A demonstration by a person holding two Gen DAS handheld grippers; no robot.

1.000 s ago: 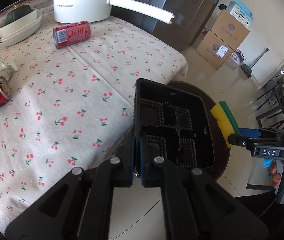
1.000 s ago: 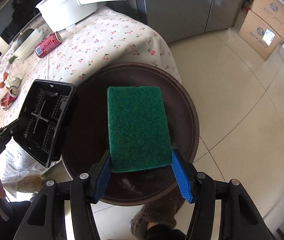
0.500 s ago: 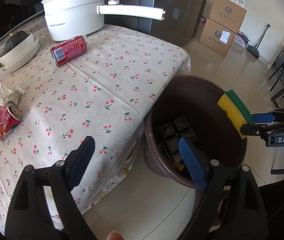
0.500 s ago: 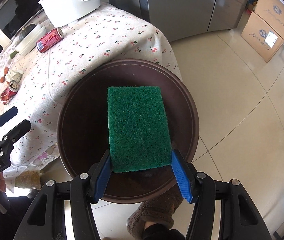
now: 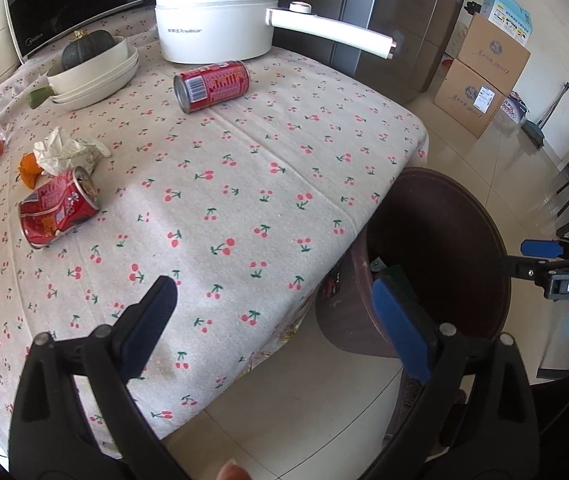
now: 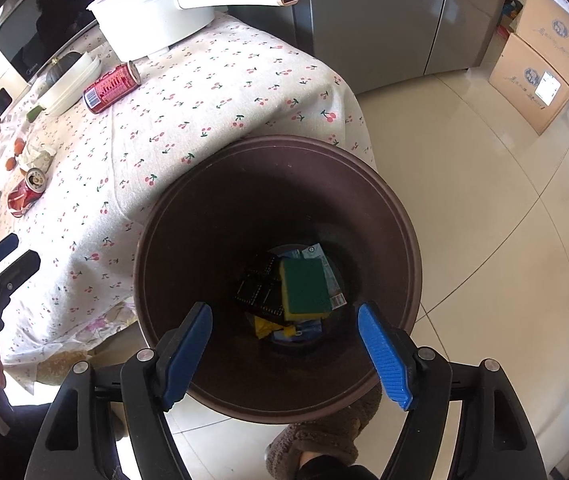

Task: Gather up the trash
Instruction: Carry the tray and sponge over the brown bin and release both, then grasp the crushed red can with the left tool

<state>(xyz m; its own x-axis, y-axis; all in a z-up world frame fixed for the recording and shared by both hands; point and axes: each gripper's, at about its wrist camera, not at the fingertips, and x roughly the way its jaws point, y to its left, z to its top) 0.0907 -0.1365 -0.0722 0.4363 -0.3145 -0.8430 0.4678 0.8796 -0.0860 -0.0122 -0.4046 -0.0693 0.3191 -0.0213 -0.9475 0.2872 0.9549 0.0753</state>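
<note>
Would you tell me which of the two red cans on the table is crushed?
The crushed can is the dented one beside the crumpled tissue. The other can, lying by the white pot, keeps its round shape.

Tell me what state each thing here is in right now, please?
Left gripper: jaws opening, nothing between them.
Right gripper: jaws opening, empty, above the bin.
Bin: uncovered, trash at the bottom.
Sponge: lying in the bin, green side up.
Far can: on its side.
Near can: crushed, on its side.
</note>
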